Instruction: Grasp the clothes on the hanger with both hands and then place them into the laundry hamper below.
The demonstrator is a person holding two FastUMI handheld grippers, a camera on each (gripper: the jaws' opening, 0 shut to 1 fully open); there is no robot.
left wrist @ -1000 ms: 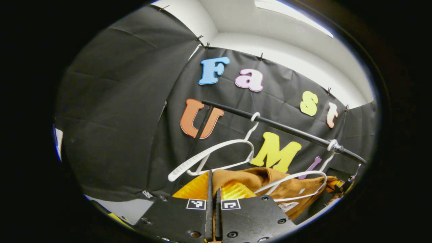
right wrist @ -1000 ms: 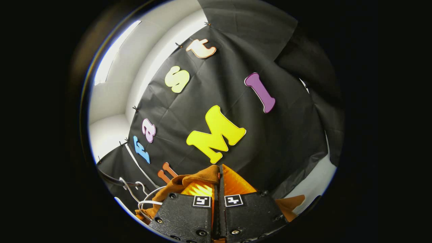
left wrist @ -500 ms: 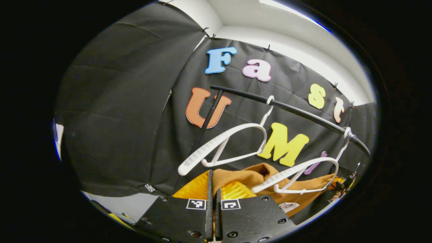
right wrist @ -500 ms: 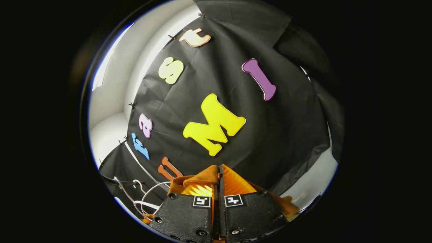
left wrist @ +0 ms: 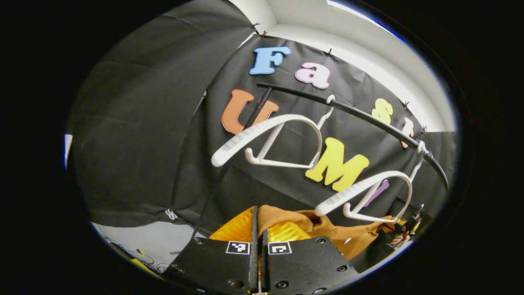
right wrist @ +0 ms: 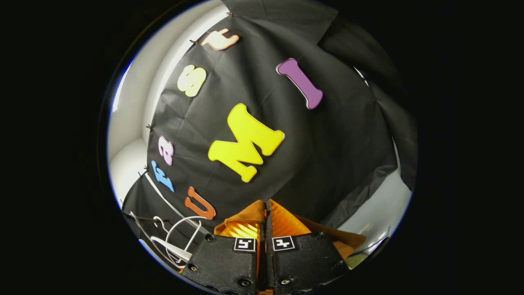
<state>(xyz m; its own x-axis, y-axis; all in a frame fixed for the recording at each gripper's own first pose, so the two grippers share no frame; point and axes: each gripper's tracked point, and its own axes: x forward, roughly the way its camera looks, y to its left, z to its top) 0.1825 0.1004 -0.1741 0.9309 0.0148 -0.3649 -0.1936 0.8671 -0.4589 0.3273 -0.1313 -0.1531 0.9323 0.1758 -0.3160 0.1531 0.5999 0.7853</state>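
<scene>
The left gripper [left wrist: 257, 223] has its orange fingers pinched together on the brown garment [left wrist: 327, 231], which hangs below the black rail [left wrist: 360, 112] and clear of both bare white hangers [left wrist: 272, 137] still hooked on it. The right gripper [right wrist: 266, 217] likewise clamps a fold of the brown garment [right wrist: 245, 213], with open space between cloth and rail.

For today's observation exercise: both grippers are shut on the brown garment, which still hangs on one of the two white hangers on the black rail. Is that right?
Not quite. The brown garment is off the hangers: in the left gripper view both white hangers hang bare on the black rail, with the cloth below them. The rest holds: the left gripper and the right gripper are each shut on it.
</scene>
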